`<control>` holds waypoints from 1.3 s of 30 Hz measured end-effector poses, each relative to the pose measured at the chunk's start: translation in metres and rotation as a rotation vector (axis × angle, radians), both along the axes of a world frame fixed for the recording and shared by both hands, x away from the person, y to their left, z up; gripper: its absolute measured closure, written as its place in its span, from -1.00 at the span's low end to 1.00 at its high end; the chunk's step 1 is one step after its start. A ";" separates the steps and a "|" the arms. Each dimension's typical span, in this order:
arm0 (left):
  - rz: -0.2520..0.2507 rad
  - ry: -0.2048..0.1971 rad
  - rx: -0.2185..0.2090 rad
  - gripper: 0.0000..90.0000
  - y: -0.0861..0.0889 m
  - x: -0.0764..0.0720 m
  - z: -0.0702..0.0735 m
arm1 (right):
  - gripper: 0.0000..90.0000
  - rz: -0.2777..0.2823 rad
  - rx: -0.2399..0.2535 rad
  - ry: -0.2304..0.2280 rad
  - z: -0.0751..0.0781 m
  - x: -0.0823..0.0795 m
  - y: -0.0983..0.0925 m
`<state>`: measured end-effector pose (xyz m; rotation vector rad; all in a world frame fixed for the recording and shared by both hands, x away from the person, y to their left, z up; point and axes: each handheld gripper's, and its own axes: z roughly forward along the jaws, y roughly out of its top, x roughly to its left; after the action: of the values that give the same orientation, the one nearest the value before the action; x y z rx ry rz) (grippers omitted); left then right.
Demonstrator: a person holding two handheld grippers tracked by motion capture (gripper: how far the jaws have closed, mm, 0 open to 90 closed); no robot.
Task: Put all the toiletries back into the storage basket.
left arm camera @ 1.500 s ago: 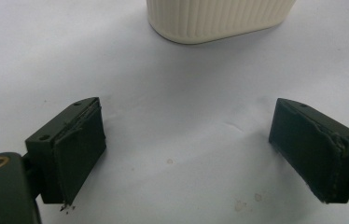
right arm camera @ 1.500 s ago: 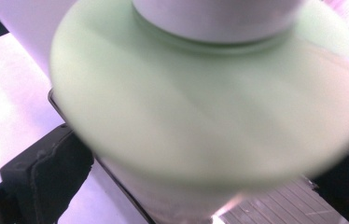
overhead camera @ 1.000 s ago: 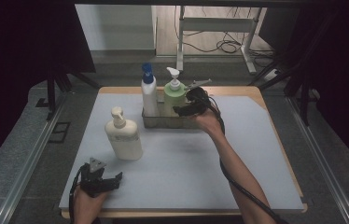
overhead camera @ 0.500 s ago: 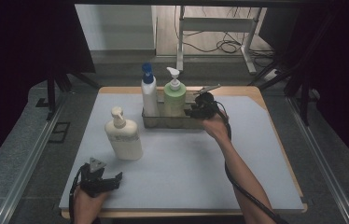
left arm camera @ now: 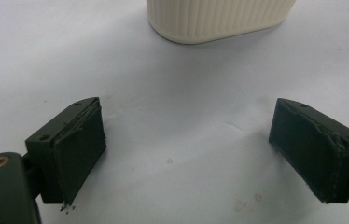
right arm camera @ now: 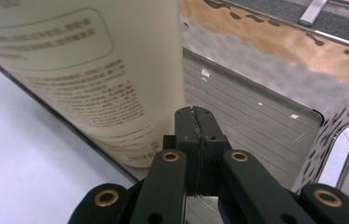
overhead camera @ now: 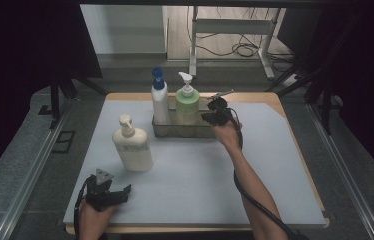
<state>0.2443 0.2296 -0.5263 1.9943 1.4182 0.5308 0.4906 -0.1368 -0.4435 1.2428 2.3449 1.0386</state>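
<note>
With its jaws just closed on the metal caddy's (overhead camera: 195,131) near wall beside the green bottle (overhead camera: 187,107), the right gripper (right arm camera: 195,122) can now shift it

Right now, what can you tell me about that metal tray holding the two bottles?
The metal tray is a shallow, shiny rectangular caddy with thin reflective walls and a cut-out handle at one end. It sits flat at the table's far side, holding a white blue-capped bottle and a green pump bottle upright. The right gripper has its jaws closed on its near wall.

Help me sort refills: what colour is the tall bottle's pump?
Blue; the tall bottle shows it best in the high view.
</note>
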 end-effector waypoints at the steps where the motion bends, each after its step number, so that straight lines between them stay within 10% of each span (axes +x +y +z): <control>1: 0.000 0.000 0.000 -0.78 0.000 0.000 0.000 | 0.99 -0.003 -0.001 0.006 -0.001 0.001 0.001; 39: -0.001 0.000 0.000 -0.78 0.000 0.000 0.000 | 0.99 0.024 -0.032 0.060 -0.012 0.012 0.036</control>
<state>0.2443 0.2296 -0.5263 1.9945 1.4174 0.5308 0.5023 -0.1008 -0.4552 1.2537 2.4179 0.9799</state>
